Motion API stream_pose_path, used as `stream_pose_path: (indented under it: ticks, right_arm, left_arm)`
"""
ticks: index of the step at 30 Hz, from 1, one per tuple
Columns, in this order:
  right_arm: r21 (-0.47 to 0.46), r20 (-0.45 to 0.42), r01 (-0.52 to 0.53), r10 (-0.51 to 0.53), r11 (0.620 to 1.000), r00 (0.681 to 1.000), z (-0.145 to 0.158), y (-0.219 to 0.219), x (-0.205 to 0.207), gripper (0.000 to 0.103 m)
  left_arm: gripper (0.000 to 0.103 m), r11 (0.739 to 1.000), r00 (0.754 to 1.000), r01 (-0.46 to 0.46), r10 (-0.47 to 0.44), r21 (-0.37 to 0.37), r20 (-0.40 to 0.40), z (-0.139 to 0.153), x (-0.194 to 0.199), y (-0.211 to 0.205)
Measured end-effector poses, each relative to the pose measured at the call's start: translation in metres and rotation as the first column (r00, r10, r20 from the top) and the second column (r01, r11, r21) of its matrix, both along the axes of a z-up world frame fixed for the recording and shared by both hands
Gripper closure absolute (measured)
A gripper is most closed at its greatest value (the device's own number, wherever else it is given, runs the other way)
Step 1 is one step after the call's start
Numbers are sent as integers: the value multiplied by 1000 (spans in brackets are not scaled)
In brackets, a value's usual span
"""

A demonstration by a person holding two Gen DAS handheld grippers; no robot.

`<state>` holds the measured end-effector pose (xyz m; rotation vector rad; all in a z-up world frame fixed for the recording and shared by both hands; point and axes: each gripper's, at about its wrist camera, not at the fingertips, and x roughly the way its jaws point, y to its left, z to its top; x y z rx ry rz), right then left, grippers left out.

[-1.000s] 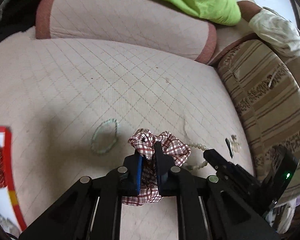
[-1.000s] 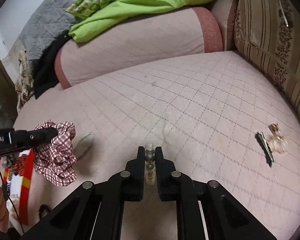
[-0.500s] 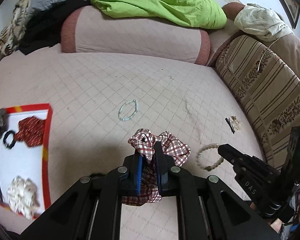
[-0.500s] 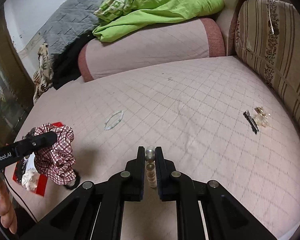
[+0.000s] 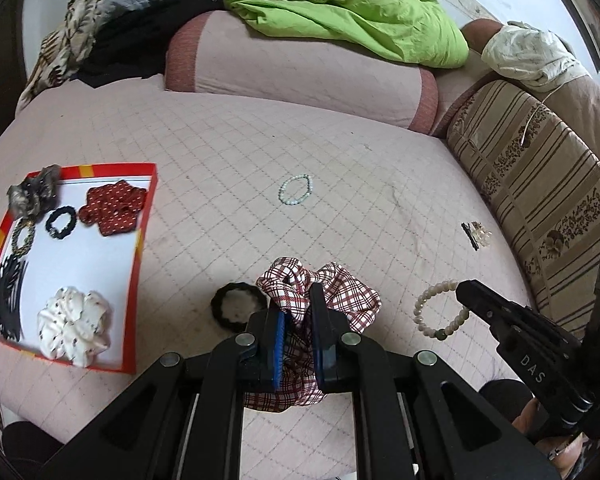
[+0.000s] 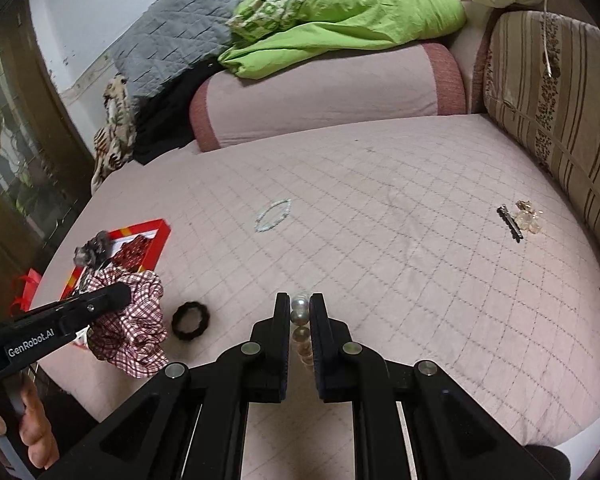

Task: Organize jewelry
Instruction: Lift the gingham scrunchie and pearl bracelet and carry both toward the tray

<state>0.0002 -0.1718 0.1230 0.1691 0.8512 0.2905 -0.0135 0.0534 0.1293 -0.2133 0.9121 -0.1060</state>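
Both loaded: left gripper [image 5: 296,316] clamps red-checked fabric scrunchie [image 5: 340,296], right gripper [image 6: 299,312] pinches pale beaded bracelet [image 5: 440,312], probably bound for red-rimmed tray [image 5: 140,248].

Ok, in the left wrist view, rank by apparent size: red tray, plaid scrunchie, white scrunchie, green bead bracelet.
1. Red tray
2. Plaid scrunchie, though it looks bigger for being held in the left claw, nearest the camera
3. White scrunchie
4. Green bead bracelet, though farthest away
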Motion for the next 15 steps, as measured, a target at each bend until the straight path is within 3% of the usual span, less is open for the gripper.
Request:
stream_pose_path:
  ticks: [15]
  right_arm:
    - [-46, 42, -89, 91, 995, 995, 17, 46, -28, 92]
  left_arm:
    - [92, 993, 992, -82, 72, 88, 108, 25, -35, 21]
